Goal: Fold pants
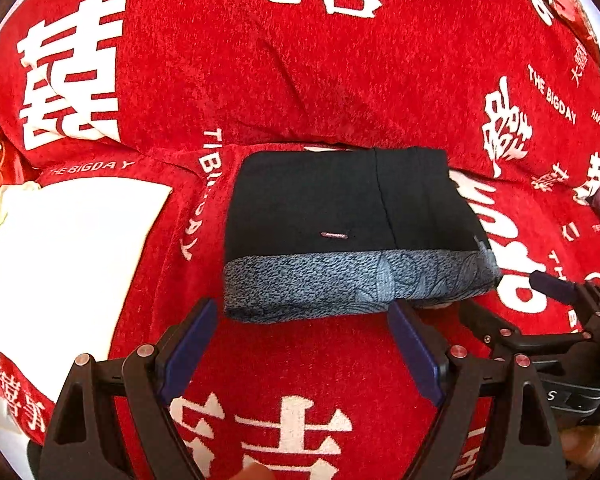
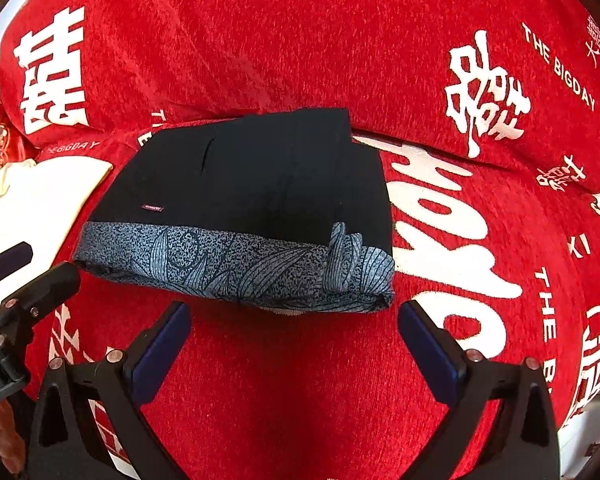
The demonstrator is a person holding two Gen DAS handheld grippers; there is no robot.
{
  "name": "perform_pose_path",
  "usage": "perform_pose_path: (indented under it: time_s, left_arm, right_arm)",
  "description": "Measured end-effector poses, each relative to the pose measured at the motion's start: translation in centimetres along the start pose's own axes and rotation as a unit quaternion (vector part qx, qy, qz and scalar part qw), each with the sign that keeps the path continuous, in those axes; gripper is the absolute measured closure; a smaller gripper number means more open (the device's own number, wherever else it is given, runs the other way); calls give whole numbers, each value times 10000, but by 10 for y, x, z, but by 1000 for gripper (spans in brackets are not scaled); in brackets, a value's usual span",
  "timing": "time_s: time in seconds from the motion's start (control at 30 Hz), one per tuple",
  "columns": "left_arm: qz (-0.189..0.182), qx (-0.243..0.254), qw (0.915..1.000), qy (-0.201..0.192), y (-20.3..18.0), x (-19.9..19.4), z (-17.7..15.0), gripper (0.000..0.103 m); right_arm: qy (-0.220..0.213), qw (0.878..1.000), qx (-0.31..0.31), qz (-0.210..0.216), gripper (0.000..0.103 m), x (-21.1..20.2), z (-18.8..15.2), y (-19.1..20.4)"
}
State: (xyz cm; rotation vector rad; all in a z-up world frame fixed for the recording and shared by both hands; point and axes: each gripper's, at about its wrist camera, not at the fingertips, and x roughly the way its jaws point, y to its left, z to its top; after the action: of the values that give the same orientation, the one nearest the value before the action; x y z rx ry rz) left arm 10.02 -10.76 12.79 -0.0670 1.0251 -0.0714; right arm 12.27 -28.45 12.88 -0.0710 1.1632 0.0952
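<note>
The left gripper (image 1: 304, 344) and the right gripper (image 2: 294, 340) were held spread and empty, just short of the pants (image 1: 340, 232). These lay as a compact folded bundle on the red blanket (image 1: 300, 360), patterned band nearest. Folding was judged essentially finished; at most, a light tidying press seemed called for.

The pants (image 1: 340, 216) lie folded into a compact, flat rectangle on the red cover. They are black with a small label, and a grey band printed with dark leaf outlines runs along the near edge.
</note>
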Motion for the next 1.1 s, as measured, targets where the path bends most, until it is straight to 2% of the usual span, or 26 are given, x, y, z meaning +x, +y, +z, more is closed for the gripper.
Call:
perform_pose_path:
  time_s: [1.1]
  left_arm:
    - [21, 139, 9997, 187, -5, 8, -2, 16]
  right_arm:
    - [54, 10000, -63, 6, 0, 4, 2, 7]
